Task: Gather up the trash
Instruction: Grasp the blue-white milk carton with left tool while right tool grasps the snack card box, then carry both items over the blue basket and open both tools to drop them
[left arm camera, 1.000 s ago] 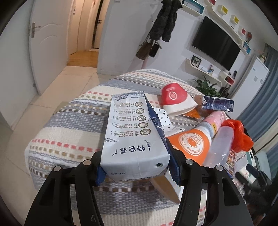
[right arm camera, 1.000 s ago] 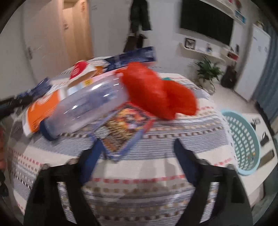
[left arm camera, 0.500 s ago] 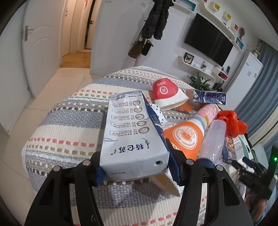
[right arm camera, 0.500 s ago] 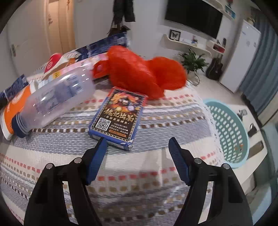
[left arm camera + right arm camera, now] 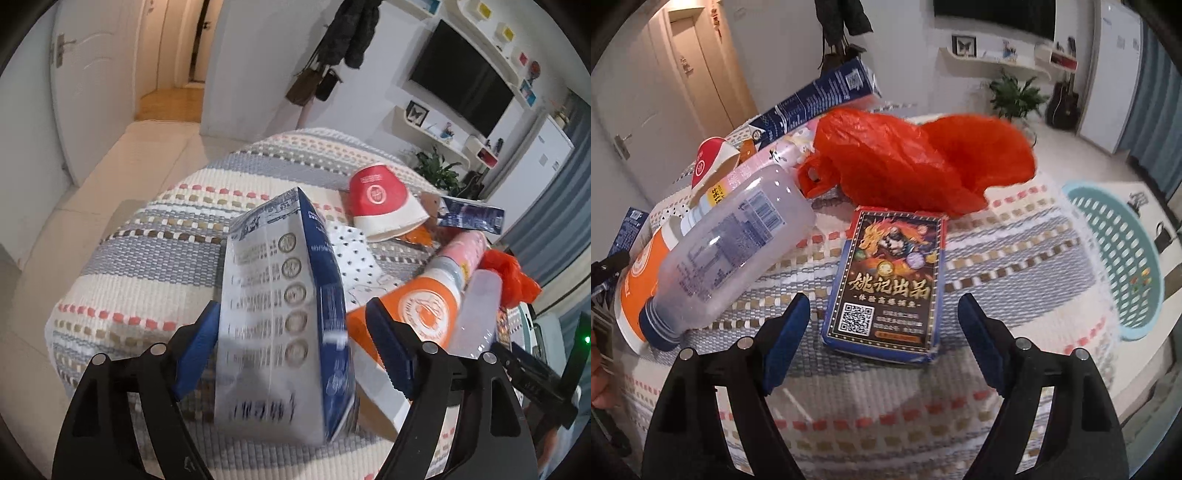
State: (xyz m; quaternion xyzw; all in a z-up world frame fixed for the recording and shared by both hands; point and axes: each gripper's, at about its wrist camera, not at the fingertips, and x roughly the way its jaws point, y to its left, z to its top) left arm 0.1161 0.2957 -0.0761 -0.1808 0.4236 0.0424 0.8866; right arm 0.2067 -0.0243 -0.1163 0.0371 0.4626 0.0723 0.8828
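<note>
Since the earlier frame your left gripper (image 5: 291,339) has spread and the milk carton (image 5: 284,314) stands loose between its fingers

Judged step: carton released on the striped tablecloth (image 5: 155,258); your right gripper (image 5: 882,332), jaws wide and holding nothing, frames the card box (image 5: 890,280) on the table. Next move calls for closing on it, then carrying it to the teal basket (image 5: 1123,254)

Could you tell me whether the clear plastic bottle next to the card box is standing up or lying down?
Lying down. The clear bottle rests on its side on the striped cloth, blue cap toward the camera.
</note>
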